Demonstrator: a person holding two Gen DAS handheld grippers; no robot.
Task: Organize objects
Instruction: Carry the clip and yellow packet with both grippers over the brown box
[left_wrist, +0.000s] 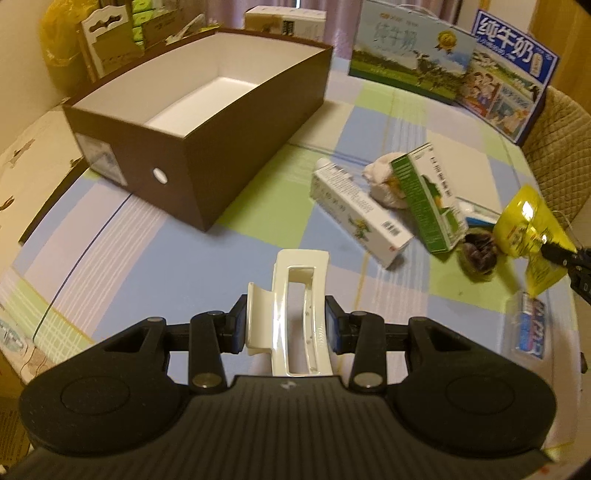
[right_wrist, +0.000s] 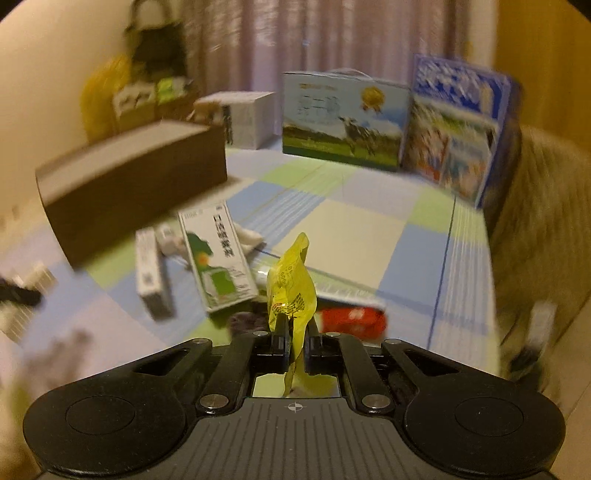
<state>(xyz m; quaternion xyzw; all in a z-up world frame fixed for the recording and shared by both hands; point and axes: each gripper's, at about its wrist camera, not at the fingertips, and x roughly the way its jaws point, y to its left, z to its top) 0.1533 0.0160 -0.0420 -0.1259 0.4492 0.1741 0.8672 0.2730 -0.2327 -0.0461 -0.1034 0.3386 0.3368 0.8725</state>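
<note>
Gripping a glossy cream plastic hair claw clip (left_wrist: 295, 314) between the blue-padded fingers (left_wrist: 334, 328) of the left gripper (left_wrist: 286, 328), rectangular cut-out down its middle, held above the checked tablecloth (left_wrist: 184, 266) of pale blue, green and lilac squares. Pinching a crinkled yellow foil sachet (right_wrist: 291, 291) in the right gripper (right_wrist: 295, 349), black jaws closed tight on the thin packet, small print on it too blurred to read; seen also at the right edge of the left wrist view (left_wrist: 528, 236). Lying just beyond on the cloth: a long white carton (left_wrist: 360, 214) with a barcode, a green and white carton (left_wrist: 426, 199) with Chinese lettering leaning on it, a crumpled whitish wad (left_wrist: 384, 181) behind, a dark fuzzy lump (left_wrist: 476, 254), a red packet (right_wrist: 351, 319). Standing further left, a brown cardboard box (left_wrist: 207, 122), open-topped, white inside, a round white hole in its near end and a label on its side. Propped at the far edge, a milk case (left_wrist: 410, 62) with a cow, meadow and gold seal, and a blue milk case (left_wrist: 513, 77) reading 纯牛奶
</note>
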